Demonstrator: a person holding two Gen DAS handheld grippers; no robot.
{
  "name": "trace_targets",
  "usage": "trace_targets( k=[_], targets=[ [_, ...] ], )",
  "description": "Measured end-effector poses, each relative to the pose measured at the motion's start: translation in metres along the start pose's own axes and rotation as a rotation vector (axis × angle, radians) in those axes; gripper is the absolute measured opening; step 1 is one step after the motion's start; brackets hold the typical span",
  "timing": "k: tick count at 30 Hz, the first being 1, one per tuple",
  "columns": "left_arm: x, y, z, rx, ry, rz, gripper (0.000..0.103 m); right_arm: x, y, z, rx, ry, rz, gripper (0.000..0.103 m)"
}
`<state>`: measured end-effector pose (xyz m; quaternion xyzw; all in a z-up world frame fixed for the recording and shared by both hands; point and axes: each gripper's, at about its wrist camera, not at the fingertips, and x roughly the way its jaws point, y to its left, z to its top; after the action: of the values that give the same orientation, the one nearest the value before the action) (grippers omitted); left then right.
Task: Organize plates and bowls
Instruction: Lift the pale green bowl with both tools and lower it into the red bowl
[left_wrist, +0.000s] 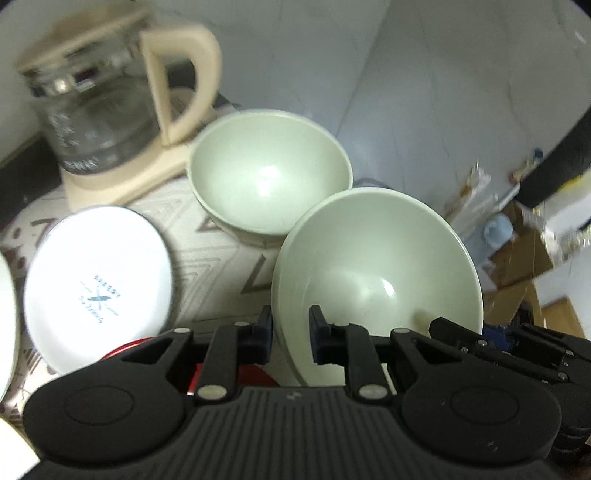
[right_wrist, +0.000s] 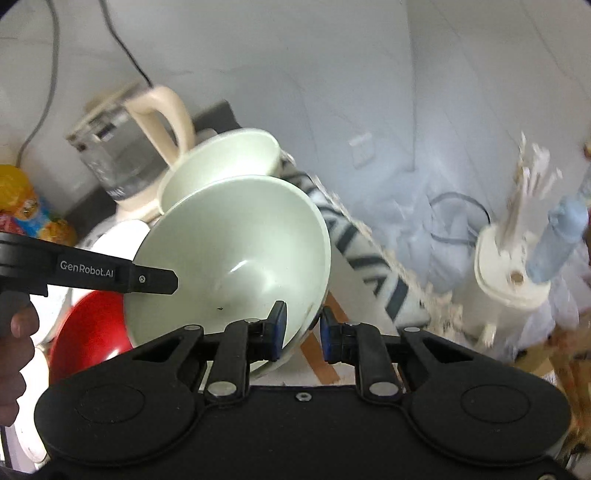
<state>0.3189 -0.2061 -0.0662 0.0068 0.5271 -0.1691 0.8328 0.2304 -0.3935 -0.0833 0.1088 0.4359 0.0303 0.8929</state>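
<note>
Pale green bowl (left_wrist: 376, 266) tilted, rim clamped by left hand-held gripper (left_wrist: 291, 332) and right hand-held gripper (right_wrist: 302, 330)

Two close, downward-tilted wrist views from opposite rims of one shared bowl (left_wrist: 376, 266).

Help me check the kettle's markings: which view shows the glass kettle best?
The left wrist view: the glass kettle fills the upper left, handle and base visible. The right wrist view shows it smaller, partly behind a bowl.

Blurred kettle (left_wrist: 107, 107); red dish (right_wrist: 92, 325) half hidden.
</note>
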Motion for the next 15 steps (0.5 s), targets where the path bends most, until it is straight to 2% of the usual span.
trace_targets(
  k=[7,15],
  targets=[
    [-0.037,0.006,-0.003,-0.088,-0.092,0.045,0.018,-0.02,0.015,0.014,-0.084,-0.078,0.059,0.019],
    [-0.07,0.019,-0.021,-0.162,-0.151,0.101,0.018,-0.038,0.032,0.016,-0.14,-0.121,0.132,0.019]
  ],
)
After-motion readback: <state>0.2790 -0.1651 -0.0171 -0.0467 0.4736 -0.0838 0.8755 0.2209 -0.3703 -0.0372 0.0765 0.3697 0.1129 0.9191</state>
